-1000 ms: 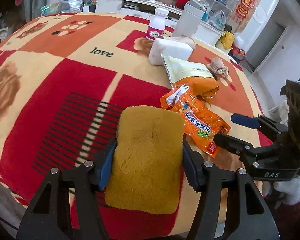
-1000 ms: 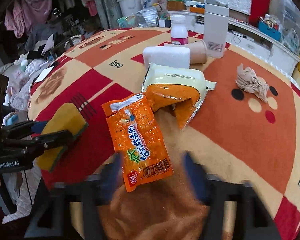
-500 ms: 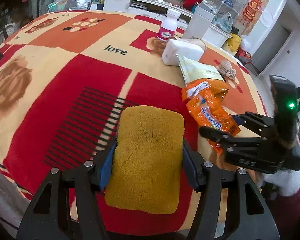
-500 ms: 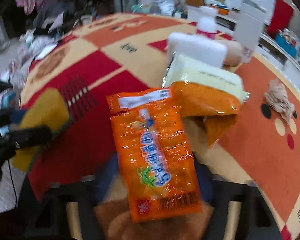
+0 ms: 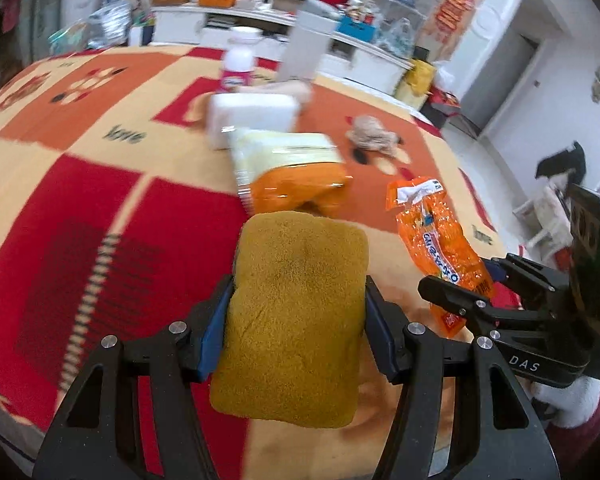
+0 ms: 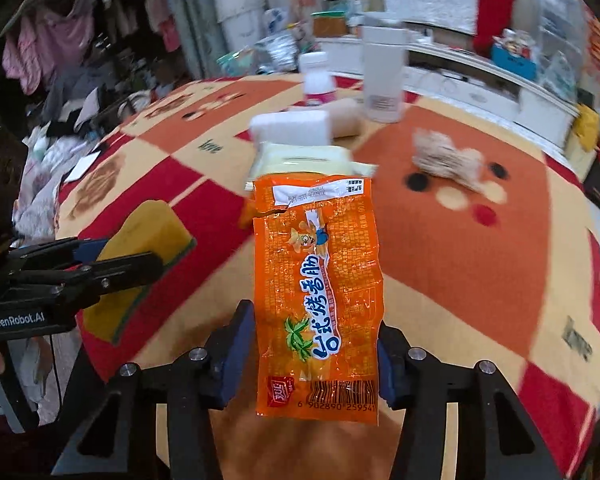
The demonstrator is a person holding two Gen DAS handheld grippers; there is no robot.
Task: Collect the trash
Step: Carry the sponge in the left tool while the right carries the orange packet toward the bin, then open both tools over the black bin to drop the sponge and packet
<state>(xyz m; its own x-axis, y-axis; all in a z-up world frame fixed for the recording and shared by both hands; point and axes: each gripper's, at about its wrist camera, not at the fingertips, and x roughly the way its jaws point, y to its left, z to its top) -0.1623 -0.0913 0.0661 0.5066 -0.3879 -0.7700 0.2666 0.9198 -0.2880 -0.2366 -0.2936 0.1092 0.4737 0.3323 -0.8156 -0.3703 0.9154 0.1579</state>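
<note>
Pinching the orange wrapper (image 6: 318,300) by its lower edges, the right gripper (image 6: 308,364) has just been closing and holds it above the table (image 6: 480,280). The left gripper (image 5: 296,336) clamps a sponge (image 5: 296,316). Thin, slick film might slip out.

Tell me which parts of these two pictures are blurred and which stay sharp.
Left wrist view: the sponge is sharp, the bottle and white block smeared. Right wrist view: the orange wrapper is crisp, the crumpled tissue blurred.
</note>
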